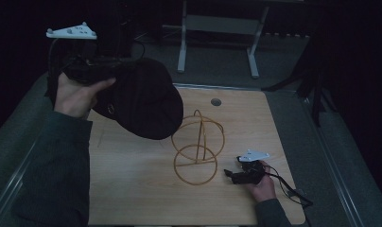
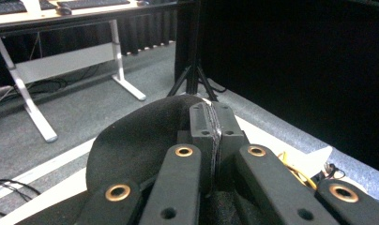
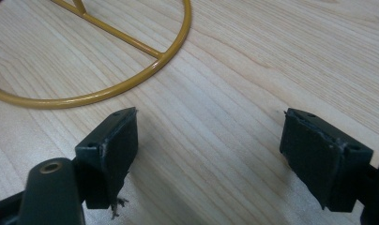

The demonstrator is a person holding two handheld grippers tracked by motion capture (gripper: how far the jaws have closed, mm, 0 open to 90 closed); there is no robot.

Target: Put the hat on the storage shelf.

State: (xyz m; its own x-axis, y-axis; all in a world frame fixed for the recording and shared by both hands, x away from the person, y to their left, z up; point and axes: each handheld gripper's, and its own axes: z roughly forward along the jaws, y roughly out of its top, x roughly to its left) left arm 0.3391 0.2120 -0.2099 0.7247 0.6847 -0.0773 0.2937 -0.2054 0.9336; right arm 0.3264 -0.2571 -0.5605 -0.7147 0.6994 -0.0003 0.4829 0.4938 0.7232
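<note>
Above the wooden table (image 1: 132,189), left claw (image 2: 215,136) clenches the black cap (image 1: 144,99) for the wire stand (image 1: 197,149); right claw (image 3: 225,154) rests released.

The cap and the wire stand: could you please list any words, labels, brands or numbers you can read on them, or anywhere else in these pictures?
None can be read.
Cap: a small round mark near its edge, too small and dark to tell whether it holds any text.
Wire stand: plain yellow wire, no text.
Table: bare wood, no text.
Left gripper and right gripper: no markings to read.
</note>
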